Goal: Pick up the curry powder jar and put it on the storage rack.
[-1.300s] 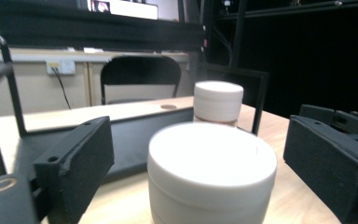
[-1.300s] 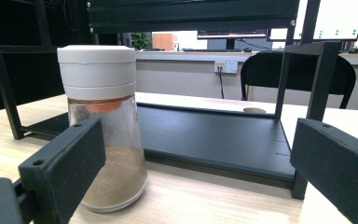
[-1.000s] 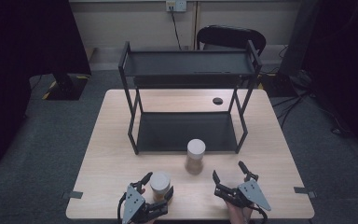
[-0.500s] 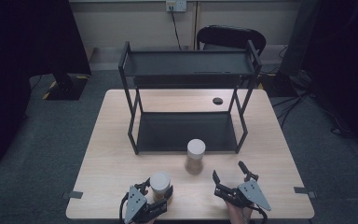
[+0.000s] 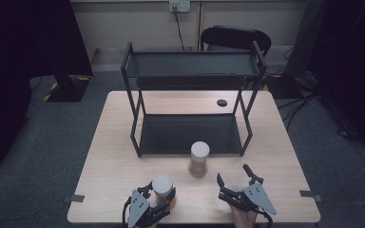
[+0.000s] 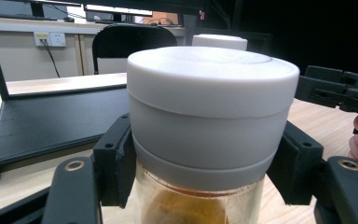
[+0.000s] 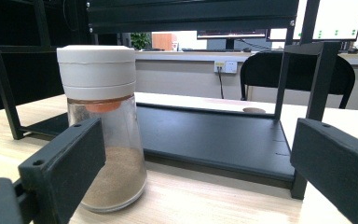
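1. My left gripper (image 5: 158, 199) sits at the near edge of the wooden table (image 5: 114, 166), its jaws closed around a white-capped jar (image 5: 162, 186).
2. From the left gripper view, both black jaws press the jar (image 6: 209, 135) just under its wide white cap, where the clear glass starts; something amber shows inside.
3. My right gripper (image 5: 235, 183) rests at the near edge too, to the right of the left one, jaws spread wide with nothing between them.
4. A second white-capped jar (image 5: 199, 159) stands upright on the table, just in front of the black two-tier rack (image 5: 192, 107) and beyond both grippers.
5. In the right gripper view that jar (image 7: 103, 126) holds brown powder in its lower part and stands behind the left-hand jaw, apart from it.
6. Both rack shelves look bare, and a black chair (image 5: 235, 38) stands behind the table.
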`<state>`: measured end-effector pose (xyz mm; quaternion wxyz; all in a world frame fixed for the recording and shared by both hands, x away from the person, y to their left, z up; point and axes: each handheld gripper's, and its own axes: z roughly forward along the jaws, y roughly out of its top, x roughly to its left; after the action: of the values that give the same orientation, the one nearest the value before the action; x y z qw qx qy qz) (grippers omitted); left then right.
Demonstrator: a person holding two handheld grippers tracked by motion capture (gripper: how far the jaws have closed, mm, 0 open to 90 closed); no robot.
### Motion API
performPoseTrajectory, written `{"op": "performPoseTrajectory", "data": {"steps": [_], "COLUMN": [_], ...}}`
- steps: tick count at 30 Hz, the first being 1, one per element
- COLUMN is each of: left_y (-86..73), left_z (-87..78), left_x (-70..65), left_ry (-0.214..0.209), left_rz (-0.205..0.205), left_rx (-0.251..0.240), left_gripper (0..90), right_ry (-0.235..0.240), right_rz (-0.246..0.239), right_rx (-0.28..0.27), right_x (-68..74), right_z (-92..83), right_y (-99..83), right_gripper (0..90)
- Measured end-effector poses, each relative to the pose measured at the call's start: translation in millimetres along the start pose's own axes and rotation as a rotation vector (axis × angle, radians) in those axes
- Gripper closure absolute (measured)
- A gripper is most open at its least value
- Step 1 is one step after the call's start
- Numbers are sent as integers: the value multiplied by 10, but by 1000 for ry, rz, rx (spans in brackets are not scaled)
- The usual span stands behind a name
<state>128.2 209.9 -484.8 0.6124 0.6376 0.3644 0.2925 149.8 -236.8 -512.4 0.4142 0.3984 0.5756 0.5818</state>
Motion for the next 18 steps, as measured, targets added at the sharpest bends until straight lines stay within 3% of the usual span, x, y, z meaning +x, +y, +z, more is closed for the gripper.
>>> {"op": "performPoseTrajectory", "data": {"steps": [10,18], "left_y": [60,154], "left_z": [24,6], "left_x": [29,14], "left_ry": [-14,-7], "left_rz": [-7,17], "left_rx": [19,29], "left_gripper": [346,348], "right_ry": [-3,-1], "right_rz": [-1,-1], "right_rx": [0,0], "right_x": [6,3], "right_z": [-1,-2], "right_y": [0,0], "right_gripper": [20,19]}}
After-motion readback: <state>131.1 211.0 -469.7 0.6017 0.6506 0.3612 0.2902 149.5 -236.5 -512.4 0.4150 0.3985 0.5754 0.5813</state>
